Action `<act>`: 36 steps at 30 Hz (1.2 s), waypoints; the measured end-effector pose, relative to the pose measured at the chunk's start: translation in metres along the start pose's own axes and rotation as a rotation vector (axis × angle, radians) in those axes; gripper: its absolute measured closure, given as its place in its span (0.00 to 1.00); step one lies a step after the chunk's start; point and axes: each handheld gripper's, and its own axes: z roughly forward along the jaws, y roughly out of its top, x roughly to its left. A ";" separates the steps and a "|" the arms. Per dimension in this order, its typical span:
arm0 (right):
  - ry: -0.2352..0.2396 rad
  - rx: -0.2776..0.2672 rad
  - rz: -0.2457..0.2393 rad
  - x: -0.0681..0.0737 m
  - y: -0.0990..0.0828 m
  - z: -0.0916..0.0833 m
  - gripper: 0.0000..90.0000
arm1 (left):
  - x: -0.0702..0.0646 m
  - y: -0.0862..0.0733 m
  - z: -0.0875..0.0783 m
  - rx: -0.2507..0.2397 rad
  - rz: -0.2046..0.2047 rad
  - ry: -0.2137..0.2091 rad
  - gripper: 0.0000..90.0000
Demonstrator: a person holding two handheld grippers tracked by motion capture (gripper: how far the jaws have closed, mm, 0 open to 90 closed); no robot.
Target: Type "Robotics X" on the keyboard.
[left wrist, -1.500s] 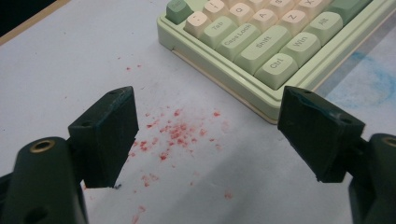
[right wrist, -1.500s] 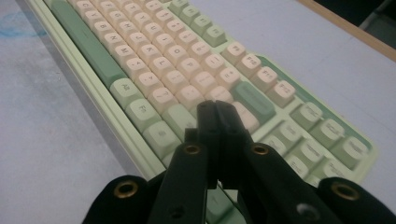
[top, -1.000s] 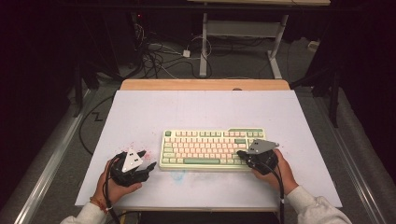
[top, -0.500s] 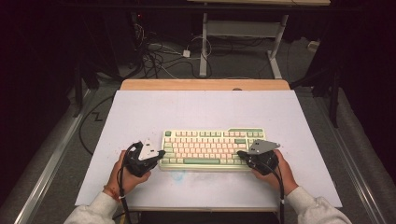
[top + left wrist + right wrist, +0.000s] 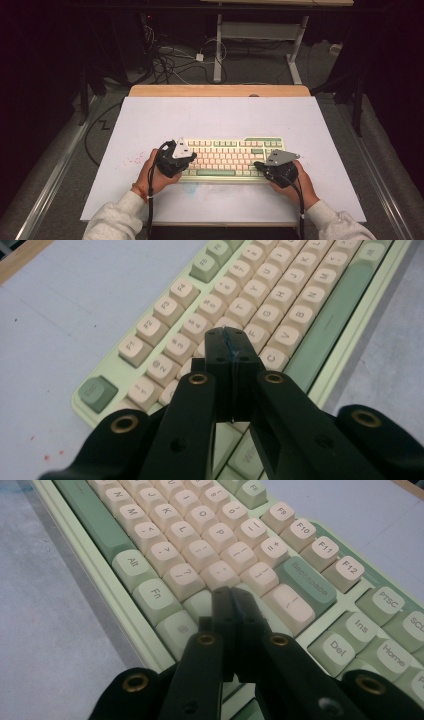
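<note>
A pale green keyboard [image 5: 227, 152] with cream keys lies on the white sheet, near its front edge. My left gripper [image 5: 187, 159] is over the keyboard's left end, jaws pressed together with nothing between them. In the left gripper view its tips [image 5: 227, 336] hover just above the keyboard's [image 5: 280, 295] letter keys, near the middle rows. My right gripper [image 5: 259, 165] is at the keyboard's right end, also shut and empty. In the right gripper view its tips [image 5: 231, 595] rest by the keyboard's [image 5: 165, 530] right-hand keys, below the Backspace key. A hand holds each gripper.
The white sheet [image 5: 215, 117] covers the table, with a wooden strip [image 5: 220, 91] at its far edge. Red specks [image 5: 132, 161] mark the sheet left of the keyboard. Cables [image 5: 170, 60] and metal desk legs lie on the dark floor beyond.
My left gripper has moved right and slightly up from the bare sheet to the keyboard's left end. The right gripper and the keyboard have not moved.
</note>
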 end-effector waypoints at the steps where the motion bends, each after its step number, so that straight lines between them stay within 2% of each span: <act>1: -0.001 0.001 0.001 0.000 0.000 0.000 1.00 | -0.001 0.005 0.005 0.003 0.007 -0.003 0.97; 10: 0.002 -0.002 0.003 0.000 0.000 0.000 1.00 | -0.002 0.017 0.020 0.026 0.032 -0.018 0.97; 17: 0.000 0.002 0.005 0.000 0.000 0.000 1.00 | -0.001 0.024 0.032 0.031 0.029 -0.015 0.97; 36: -0.003 0.002 0.002 0.001 0.000 0.000 1.00 | 0.002 0.028 0.051 0.084 0.028 -0.023 0.97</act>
